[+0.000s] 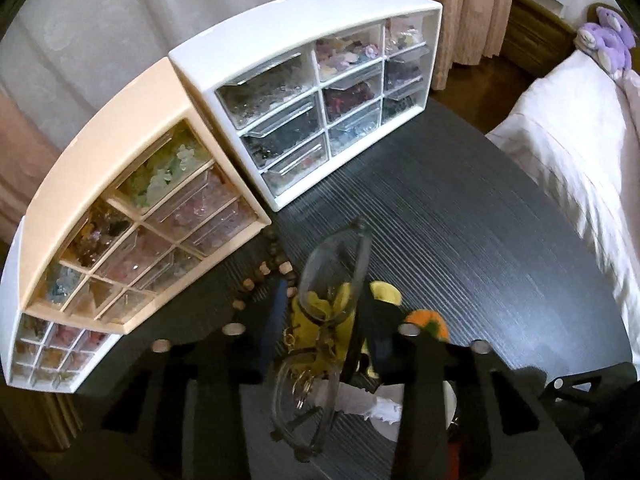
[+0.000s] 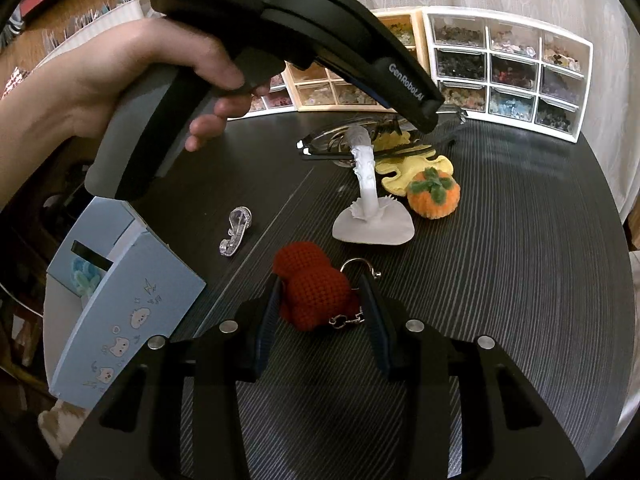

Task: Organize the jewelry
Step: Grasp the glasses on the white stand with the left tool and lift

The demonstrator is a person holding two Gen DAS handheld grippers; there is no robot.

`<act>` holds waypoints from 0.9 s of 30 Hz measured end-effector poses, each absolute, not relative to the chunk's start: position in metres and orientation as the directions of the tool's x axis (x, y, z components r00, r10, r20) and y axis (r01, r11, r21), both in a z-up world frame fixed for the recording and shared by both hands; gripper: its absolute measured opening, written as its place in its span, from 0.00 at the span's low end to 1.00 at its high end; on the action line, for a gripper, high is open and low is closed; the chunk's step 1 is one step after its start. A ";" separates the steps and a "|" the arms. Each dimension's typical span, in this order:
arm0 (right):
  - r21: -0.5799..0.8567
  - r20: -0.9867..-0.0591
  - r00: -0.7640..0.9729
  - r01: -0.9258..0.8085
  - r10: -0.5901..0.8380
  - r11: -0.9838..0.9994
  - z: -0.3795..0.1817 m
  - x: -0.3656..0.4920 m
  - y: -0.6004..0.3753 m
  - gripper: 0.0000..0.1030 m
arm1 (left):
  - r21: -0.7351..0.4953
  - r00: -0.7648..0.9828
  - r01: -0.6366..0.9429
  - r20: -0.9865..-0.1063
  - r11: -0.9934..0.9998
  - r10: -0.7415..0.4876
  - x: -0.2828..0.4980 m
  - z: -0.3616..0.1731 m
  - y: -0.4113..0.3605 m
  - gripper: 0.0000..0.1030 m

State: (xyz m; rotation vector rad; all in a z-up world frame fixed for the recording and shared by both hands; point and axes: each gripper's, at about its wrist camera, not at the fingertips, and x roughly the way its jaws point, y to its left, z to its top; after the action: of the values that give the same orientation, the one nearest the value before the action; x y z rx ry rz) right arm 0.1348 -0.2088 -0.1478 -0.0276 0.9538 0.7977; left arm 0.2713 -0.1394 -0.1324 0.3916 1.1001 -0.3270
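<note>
Across the upper half of the left wrist view we see the white drawer cabinet (image 1: 320, 92) and the peach one (image 1: 132, 232) beside it, both packed with beads. On the black table (image 2: 500, 280), at the centre of the right wrist view, stands the white hand-shaped stand (image 2: 370, 200).

Our left gripper (image 1: 320, 320) is clamped on a pair of glasses (image 1: 332, 272), lower centre of its view, hovering at the stand's top. We think a tilt could knock the stand over or drop the glasses onto the yellow piece (image 2: 416, 164) and orange pumpkin (image 2: 434, 196).

Our right gripper (image 2: 320, 300) stands apart around the red crochet charm (image 2: 316, 296), low in the frame. Closing carelessly, we might pinch its keyring chain (image 2: 352, 316) instead.
</note>
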 end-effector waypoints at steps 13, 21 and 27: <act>0.305 -0.737 0.329 -0.616 0.590 0.726 -0.148 0.135 -0.210 0.38 | 0.178 0.434 0.417 -0.901 0.891 -0.023 0.268 -0.128 -0.137 0.12; 0.345 -0.724 0.342 -0.572 0.599 0.744 -0.152 0.136 -0.216 0.38 | 0.163 0.481 0.361 -0.876 0.918 -0.034 0.256 -0.102 -0.113 0.07; 0.379 -0.715 0.357 -0.524 0.601 0.763 -0.152 0.131 -0.224 0.32 | 0.174 0.527 0.345 -0.849 0.922 -0.036 0.241 -0.080 -0.106 0.04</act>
State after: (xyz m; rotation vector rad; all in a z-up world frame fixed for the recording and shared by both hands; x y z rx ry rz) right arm 0.1313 -0.2238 -0.1515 0.0900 0.9618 0.7273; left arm 0.2406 -0.1062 -0.0804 0.3417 0.9943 -0.2329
